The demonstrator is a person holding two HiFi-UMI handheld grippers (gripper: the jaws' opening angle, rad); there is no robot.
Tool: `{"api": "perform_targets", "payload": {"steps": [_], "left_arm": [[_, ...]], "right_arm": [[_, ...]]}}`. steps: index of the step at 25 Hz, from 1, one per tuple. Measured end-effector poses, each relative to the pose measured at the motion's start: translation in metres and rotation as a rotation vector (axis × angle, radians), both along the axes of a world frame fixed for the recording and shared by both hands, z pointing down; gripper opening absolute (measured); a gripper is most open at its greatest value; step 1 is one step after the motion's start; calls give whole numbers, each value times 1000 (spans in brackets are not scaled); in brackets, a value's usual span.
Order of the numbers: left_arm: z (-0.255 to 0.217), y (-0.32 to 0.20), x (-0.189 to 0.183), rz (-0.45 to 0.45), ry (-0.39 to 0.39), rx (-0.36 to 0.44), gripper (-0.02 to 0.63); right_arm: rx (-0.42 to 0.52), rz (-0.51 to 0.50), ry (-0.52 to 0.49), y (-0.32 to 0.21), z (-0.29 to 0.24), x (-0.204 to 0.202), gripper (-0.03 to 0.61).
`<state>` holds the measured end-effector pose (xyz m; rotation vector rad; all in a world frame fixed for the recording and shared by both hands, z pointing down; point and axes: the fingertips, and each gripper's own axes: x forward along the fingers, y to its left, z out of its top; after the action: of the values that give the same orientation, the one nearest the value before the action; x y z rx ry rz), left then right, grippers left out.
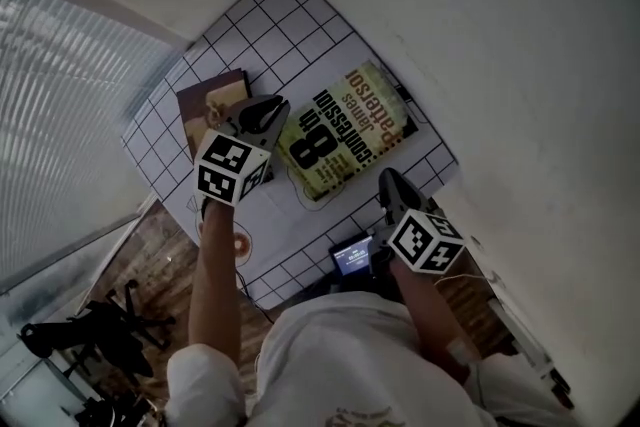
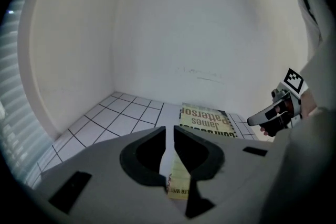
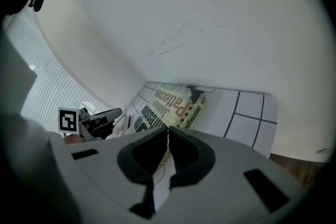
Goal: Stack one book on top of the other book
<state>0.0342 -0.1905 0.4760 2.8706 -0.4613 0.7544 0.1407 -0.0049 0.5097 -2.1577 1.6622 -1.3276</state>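
Note:
A yellow-green paperback [image 1: 345, 130] lies flat in the middle of the white gridded table [image 1: 290, 25]; it also shows as the paperback [image 2: 206, 120] ahead of my left jaws and the paperback [image 3: 169, 104] ahead of my right jaws. A brown book [image 1: 205, 100] lies at its left, partly hidden under my left gripper [image 1: 272, 107]. The left gripper [image 2: 169, 131] hovers at the paperback's left edge, jaws a narrow slit apart with nothing between them. My right gripper [image 1: 388, 177] hangs near the paperback's near right corner. The right gripper [image 3: 168, 131] has its jaws together and empty.
A small device with a lit screen [image 1: 352, 257] sits at the table's near edge. White walls close in behind and to the right. Window blinds [image 1: 60, 105] stand at the left, and an office chair [image 1: 100, 335] is on the wooden floor below.

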Motion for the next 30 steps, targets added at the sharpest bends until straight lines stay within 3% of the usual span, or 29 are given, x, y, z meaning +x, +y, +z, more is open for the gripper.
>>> {"api": "perform_targets", "payload": {"steps": [2,4,6,15,18,26,30], "left_arm": [[9,0,3,21,-23,-34,97],[17,-1,6,47,-54,-45,103],[24,-2,9,72,-87,-54,110],[51,4,21,191,-192,-135,183],[58,10,21,250,-246,-153,198],[63,13,23,310,-297,-236,199],[67,18,26,388,-373,-289,199]], "right_arm": [[-11,3,-12,-2,5,-1,9],[-22,5,-29,-4,12,-2,14],[-32,11,-45,-7,18,-4,97],[-50,-21,-146,-20,36,-32,277],[-62,-32,-181,-24,41,-43,293],[-92,-31,-233,-34,47,-56,302],[-126,-9,-253,-35,54,-52,304]]}}
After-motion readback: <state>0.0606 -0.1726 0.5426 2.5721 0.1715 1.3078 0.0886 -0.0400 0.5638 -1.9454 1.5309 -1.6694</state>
